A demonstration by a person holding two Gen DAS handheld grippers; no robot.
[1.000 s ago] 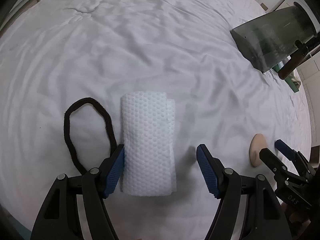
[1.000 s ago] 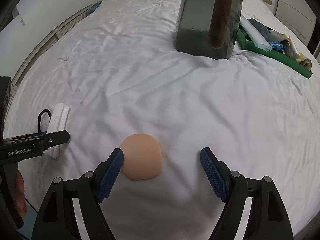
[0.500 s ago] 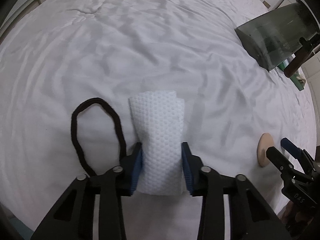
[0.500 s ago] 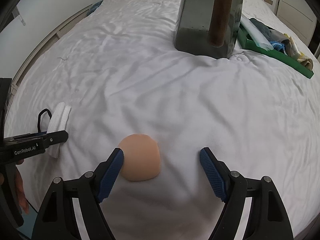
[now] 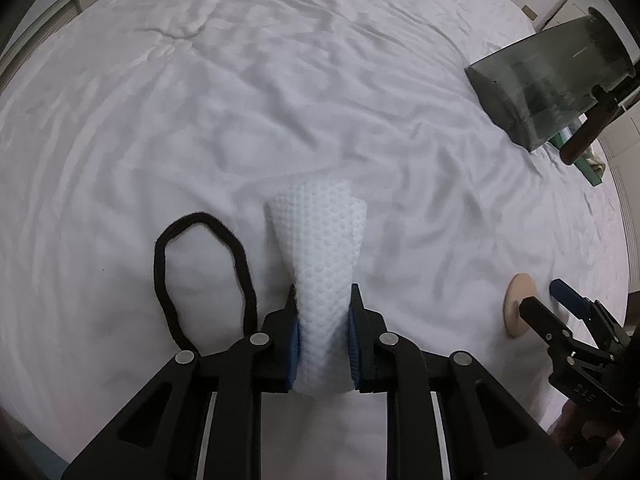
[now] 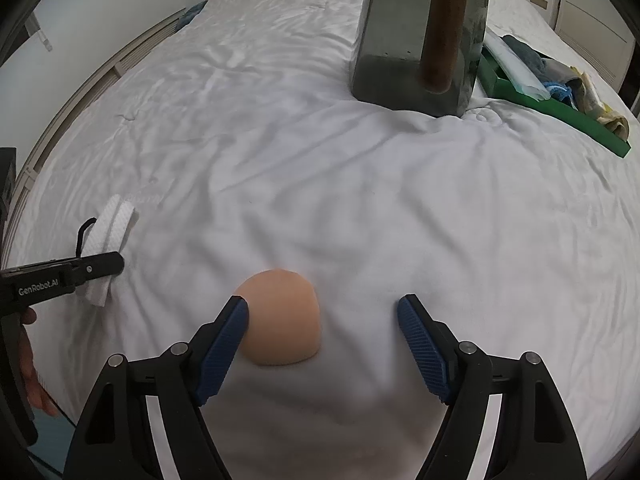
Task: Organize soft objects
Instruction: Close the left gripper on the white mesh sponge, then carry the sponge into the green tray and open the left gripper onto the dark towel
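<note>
1. The left gripper (image 5: 323, 334) is clamped on the near end of a folded white cloth (image 5: 324, 256), its blue pads pressing in from both sides so the cloth narrows between them and fans wider toward its far end.
2. The cloth lies on a bed (image 5: 280, 92) covered in a wrinkled white sheet; whether its near end is lifted off the sheet cannot be told.
3. Just beside the cloth, on its left, a black loop of band (image 5: 244, 264) lies flat on the sheet, its near end next to the left gripper's finger.
4. The right gripper (image 6: 323, 346) stands wide open and holds nothing.
5. A peach-coloured dome-shaped pad (image 6: 282, 316) sits on the sheet between the right gripper's fingers, close against the left finger and well apart from the right one.
6. From the left wrist view the same pad (image 5: 518, 304) shows edge-on at the right, with the right gripper (image 5: 554, 300) at it.
7. Farther up the bed stands a dark translucent container (image 6: 416, 36), and beside it on the right a green tray (image 6: 560, 110) holds assorted fabrics.
</note>
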